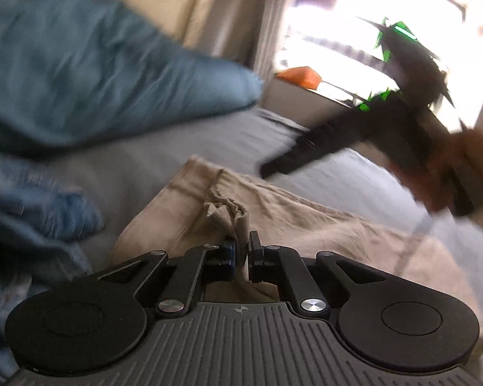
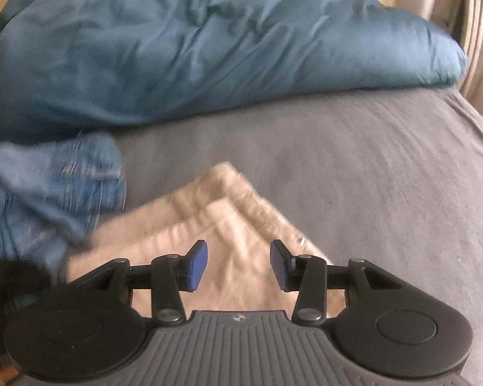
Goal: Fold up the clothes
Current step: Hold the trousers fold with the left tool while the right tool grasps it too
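My left gripper (image 1: 241,251) pinches a bunched fold of the beige trousers (image 1: 289,218) lying on the grey bedsheet (image 2: 354,160). My right gripper (image 2: 238,265) hangs above them, jaws apart, holding nothing.

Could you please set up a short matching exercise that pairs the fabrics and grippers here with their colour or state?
Things:
1. left gripper
2. right gripper
3. duvet
4. bedsheet

States:
A. grey, spread flat
B. shut on a fold of the beige garment
C. open above the garment
D. teal-blue, bunched at the back

Pairs: 1-B, 2-C, 3-D, 4-A
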{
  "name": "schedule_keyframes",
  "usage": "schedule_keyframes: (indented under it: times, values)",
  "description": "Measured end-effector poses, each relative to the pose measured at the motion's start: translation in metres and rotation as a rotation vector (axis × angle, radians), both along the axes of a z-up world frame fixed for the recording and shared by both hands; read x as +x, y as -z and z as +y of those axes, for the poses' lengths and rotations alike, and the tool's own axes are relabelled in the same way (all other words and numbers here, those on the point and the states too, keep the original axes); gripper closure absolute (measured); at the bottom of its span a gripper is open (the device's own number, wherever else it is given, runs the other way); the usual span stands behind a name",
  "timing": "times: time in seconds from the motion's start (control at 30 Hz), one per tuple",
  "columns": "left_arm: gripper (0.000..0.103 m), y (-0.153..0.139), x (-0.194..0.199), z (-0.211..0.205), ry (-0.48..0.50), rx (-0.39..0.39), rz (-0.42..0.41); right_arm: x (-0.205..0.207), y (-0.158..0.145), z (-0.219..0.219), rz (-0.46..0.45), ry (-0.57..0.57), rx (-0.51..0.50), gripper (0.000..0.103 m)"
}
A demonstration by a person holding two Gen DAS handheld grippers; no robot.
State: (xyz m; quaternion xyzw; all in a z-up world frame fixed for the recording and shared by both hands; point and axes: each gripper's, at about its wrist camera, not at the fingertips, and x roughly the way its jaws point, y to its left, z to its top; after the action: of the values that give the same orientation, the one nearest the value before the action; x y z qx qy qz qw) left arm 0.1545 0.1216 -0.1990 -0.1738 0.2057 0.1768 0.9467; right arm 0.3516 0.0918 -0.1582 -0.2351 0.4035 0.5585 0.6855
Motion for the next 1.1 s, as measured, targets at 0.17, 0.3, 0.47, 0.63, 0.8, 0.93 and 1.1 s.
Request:
schedule_keyframes:
  times: [0.17, 0.3, 0.47, 0.63, 0.8, 0.93, 1.1]
  values:
    - [0.099, -0.004, 0.007, -0.019, 0.073, 0.138, -0.01, 0.027, 0.0, 0.021, 0.308, 0.152, -0.068, 0.054]
    - [0.099, -0.004, 0.009, -0.025, 0.1, 0.196, -0.011, 0.029, 0.004, 0.042, 0.419, 0.206, -0.179, 0.043]
    - [0.099, -0.006, 0.009, -0.034, 0.128, 0.241, -0.011, 0.014, 0.01, 0.064, 0.365, 0.172, -0.34, 0.043]
    - [0.099, -0.006, 0.01, -0.044, 0.148, 0.278, -0.026, 0.002, 0.022, 0.065, 0.297, 0.182, -0.467, 0.063]
    - [0.099, -0.011, 0.002, -0.017, 0.052, 0.117, -0.053, 0.0, 0.01, 0.053, 0.277, 0.244, -0.408, 0.095]
    - [0.099, -0.011, -0.008, 0.027, -0.048, -0.153, -0.083, -0.002, 0.008, 0.056, 0.291, 0.278, -0.375, 0.095]
    - [0.099, -0.008, -0.013, 0.045, -0.12, -0.264, -0.08, -0.002, 0.011, 0.076, 0.293, 0.285, -0.367, 0.095]
